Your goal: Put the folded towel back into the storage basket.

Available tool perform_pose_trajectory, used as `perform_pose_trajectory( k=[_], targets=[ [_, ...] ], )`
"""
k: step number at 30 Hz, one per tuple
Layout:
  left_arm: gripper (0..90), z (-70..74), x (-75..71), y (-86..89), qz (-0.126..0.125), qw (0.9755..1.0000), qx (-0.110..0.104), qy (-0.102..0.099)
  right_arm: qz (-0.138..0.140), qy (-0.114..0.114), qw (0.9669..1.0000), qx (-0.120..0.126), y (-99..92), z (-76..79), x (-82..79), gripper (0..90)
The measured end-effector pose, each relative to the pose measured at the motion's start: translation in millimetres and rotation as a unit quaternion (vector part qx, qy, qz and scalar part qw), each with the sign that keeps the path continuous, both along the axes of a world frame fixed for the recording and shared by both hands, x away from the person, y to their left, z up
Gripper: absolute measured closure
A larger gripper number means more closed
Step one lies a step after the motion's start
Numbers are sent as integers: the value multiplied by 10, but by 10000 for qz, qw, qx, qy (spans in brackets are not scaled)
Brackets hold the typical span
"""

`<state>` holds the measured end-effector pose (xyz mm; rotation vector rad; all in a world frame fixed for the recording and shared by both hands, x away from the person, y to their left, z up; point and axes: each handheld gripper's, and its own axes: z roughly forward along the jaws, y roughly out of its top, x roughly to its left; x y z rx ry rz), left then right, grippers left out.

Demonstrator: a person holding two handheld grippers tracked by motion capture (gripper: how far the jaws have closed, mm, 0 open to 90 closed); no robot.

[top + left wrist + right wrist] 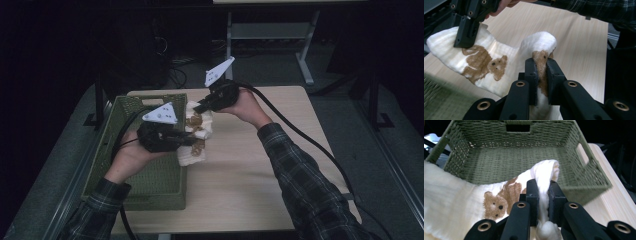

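Claws on towel corners

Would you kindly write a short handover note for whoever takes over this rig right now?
Left hand-held gripper: shut on the cloth's near edge.
Right hand-held gripper: shut on the cloth's far edge.
Cloth: cream with brown bear prints, held up between both grippers, over the table just beside the green woven basket.
Done: both edges gripped, cloth lifted.
Left: probably folding it or placing it in the basket, whose visible inside holds nothing yet; keep both grips firm meanwhile.
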<state>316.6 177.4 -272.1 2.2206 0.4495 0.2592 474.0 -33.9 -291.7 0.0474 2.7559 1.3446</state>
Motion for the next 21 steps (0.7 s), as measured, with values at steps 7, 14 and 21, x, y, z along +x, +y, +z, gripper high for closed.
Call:
perform_pose_trajectory(
  k=[7, 14, 21],
  targets=[
    [808, -9, -95, 280, 223, 9997, 61, -17, 180, 42, 9998, -18, 365, -44, -18, 814],
    [807, -99, -161, 509, 424, 9990, 86, 71, 302, 65, 9995, 21, 654, -126, -36, 815],
    [807, -225, -210, 733, 558, 9983, 96, 151, 342, 49, 9994, -43, 885, -179, -43, 815]
  ],
)
